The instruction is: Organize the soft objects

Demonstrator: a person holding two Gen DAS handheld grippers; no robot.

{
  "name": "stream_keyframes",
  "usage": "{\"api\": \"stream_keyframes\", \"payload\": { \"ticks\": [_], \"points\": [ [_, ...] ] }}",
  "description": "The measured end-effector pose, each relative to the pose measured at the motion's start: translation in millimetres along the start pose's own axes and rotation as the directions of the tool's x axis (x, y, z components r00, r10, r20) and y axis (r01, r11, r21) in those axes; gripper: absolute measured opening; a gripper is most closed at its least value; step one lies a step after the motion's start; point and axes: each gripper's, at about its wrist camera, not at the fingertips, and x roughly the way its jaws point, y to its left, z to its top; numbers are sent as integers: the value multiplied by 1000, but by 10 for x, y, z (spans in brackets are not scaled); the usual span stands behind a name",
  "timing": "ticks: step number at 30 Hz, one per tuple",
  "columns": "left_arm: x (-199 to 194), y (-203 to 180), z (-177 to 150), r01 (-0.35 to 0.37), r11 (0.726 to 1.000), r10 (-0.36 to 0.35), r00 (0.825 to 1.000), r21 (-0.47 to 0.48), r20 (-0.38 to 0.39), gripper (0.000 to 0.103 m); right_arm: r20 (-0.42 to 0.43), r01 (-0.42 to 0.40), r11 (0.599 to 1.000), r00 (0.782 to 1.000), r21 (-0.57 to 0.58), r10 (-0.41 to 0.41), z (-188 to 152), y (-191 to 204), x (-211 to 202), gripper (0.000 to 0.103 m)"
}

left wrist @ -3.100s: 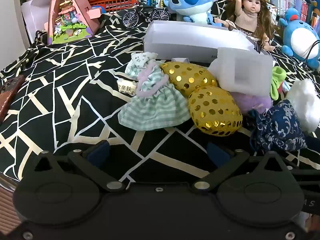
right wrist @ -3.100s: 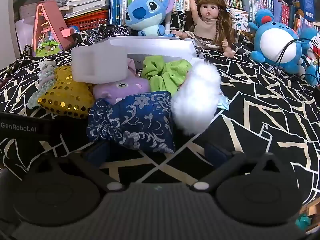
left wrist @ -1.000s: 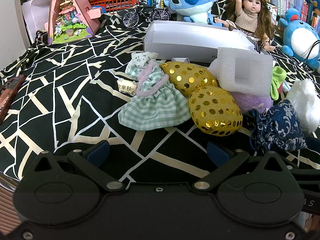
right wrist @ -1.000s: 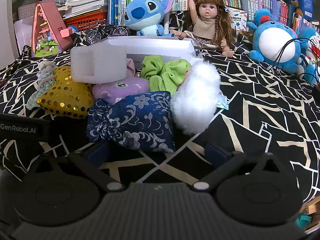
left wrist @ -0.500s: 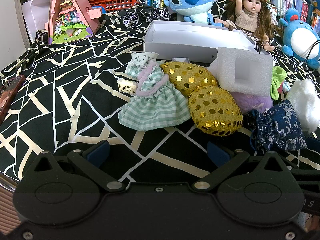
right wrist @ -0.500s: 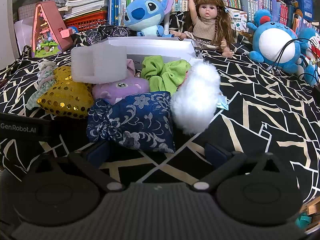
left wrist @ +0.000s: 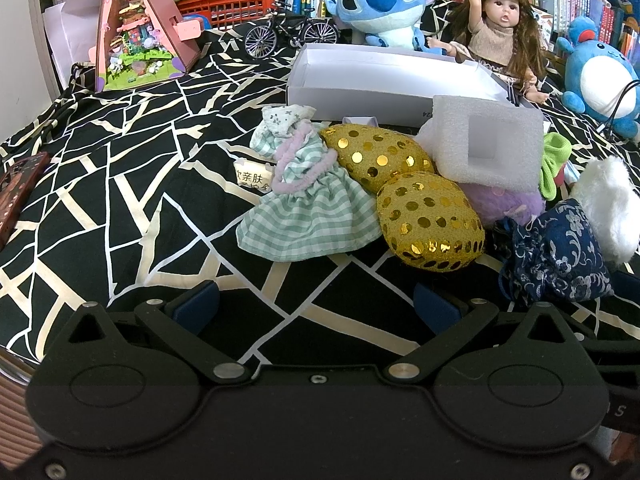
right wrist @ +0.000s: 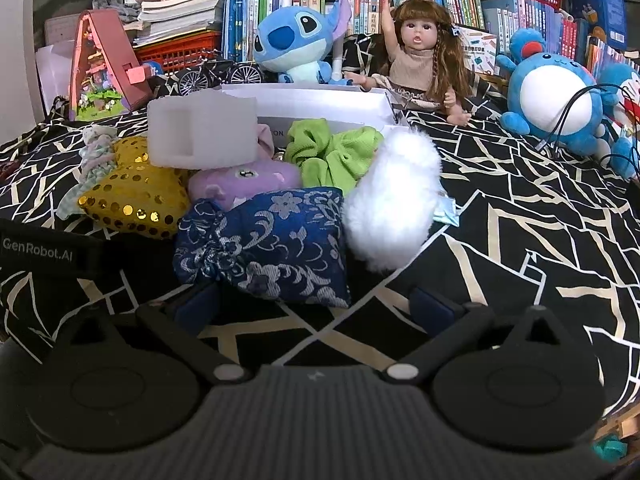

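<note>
- Nothing among the soft things has shifted since the earlier frames; both grippers hang where they were, jaws spread and empty.
- Left wrist view: left gripper (left wrist: 316, 307) sits released at the bottom of the frame over the black patterned cloth (left wrist: 120, 184). Centre frame, the green checked doll dress (left wrist: 308, 212) lies beside two gold sequin cushions (left wrist: 430, 220), touching the nearer one. White foam block (left wrist: 488, 148) rests on the purple plush (left wrist: 504, 200) right of centre. Blue floral pouch (left wrist: 556, 252) and white fluffy ball (left wrist: 608, 204) lie at the right edge. Open white box (left wrist: 384, 76) stands behind the pile in the upper middle.
- Right wrist view: right gripper (right wrist: 314, 306) is released at the bottom, just before the blue floral pouch (right wrist: 264, 248) at centre. The white fluffy ball (right wrist: 392, 200) touches the pouch's right side; a green scrunchie (right wrist: 332, 152) lies behind them. Foam block (right wrist: 202, 132) is upper left of centre, leaning on the purple plush (right wrist: 244, 180).
</note>
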Motion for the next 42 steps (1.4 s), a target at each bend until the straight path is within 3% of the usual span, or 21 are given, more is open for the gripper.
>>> {"api": "stream_keyframes", "payload": {
  "ticks": [19,27,40,42],
  "points": [
    [-16,19,-118,15,1000,-17,997,22,74,103,98,-26,1000,995,-12,27,-126,-29,-26,103],
    [-54,32,-92,29,1000,-29,996,3,85,102,99,-43,998,994,-53,48,-99,-15,-71,103],
    [-442,-57,33,91,991,-111,968,100,224,102,129,-129,990,982,-51,134,-48,41,-168,103],
    [-460,-42,66,114,989,-131,967,91,220,95,132,-135,990,981,-45,140,-38,41,-171,102]
  ]
}}
